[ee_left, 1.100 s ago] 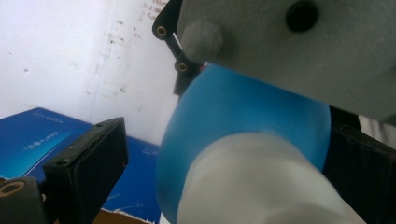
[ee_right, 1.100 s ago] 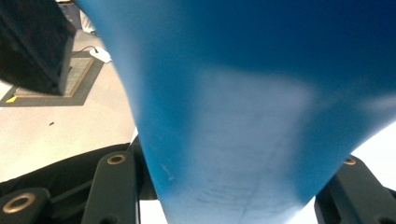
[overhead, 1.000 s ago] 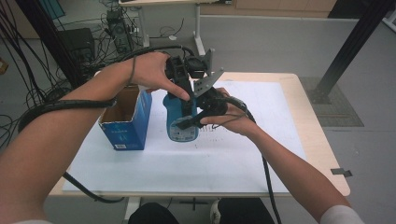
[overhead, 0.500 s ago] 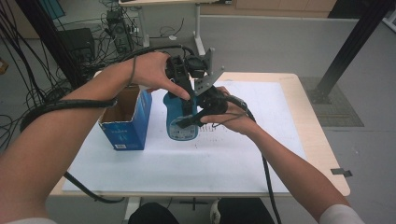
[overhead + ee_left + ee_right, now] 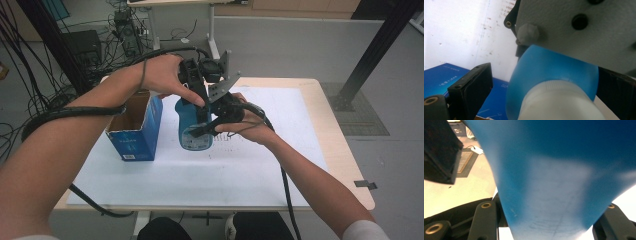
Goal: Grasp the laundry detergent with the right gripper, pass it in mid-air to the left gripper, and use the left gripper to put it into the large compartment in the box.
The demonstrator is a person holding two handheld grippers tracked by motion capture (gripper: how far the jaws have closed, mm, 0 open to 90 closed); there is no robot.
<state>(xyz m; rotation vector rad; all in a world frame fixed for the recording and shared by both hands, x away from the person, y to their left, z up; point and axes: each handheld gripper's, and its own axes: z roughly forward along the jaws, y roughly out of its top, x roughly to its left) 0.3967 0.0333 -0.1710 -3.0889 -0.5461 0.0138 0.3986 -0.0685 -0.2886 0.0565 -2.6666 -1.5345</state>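
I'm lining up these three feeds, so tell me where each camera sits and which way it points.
High view: fixed above the person's side, looking forward and down on the table; both forearms, left hand and right hand meet at the blue bottle beside the blue box.
Left gripper view: rides the left tool, looking down on the bottle's white cap between its black jaws.
Right gripper view: rides the right tool, pressed against the bottle's body.
Shared: all three show the bottle; the high and left views share the box.

My bottle [image 5: 195,131] is smooth blue plastic with a ribbed white cap [image 5: 556,100]; the box [image 5: 135,135] is glossy card.
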